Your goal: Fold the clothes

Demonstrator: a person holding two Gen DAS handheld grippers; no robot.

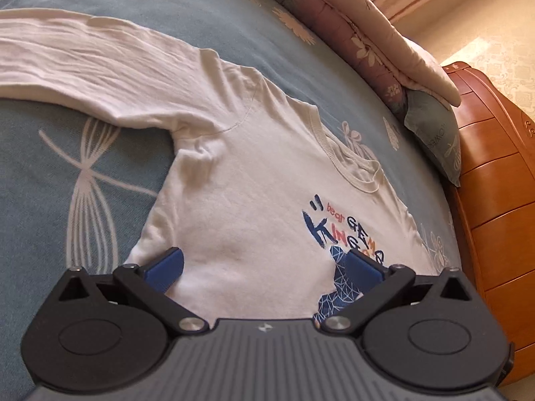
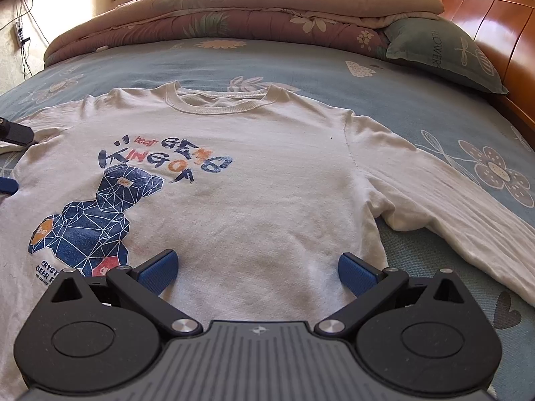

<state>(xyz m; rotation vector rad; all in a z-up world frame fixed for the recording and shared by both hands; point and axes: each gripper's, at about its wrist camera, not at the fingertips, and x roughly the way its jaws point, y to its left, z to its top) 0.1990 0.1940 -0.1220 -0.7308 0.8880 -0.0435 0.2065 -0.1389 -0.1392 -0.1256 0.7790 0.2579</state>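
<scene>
A white long-sleeved shirt [image 1: 240, 180] with a blue bear print lies flat, face up, on the bed. In the left wrist view its left sleeve [image 1: 83, 63] stretches out to the left. My left gripper [image 1: 264, 267] is open, empty, just above the shirt's lower left body. In the right wrist view the shirt [image 2: 254, 173] fills the middle, its right sleeve [image 2: 444, 200] stretching right. My right gripper [image 2: 257, 267] is open, empty, over the lower right body. The left gripper's tip [image 2: 13, 133] shows at that view's left edge.
The bed has a blue floral sheet [image 2: 434, 107]. A folded pink quilt [image 2: 234, 10] and a green pillow [image 2: 441, 50] lie at the far side. A wooden headboard [image 2: 501, 26] stands at the right; it also shows in the left wrist view [image 1: 495, 200].
</scene>
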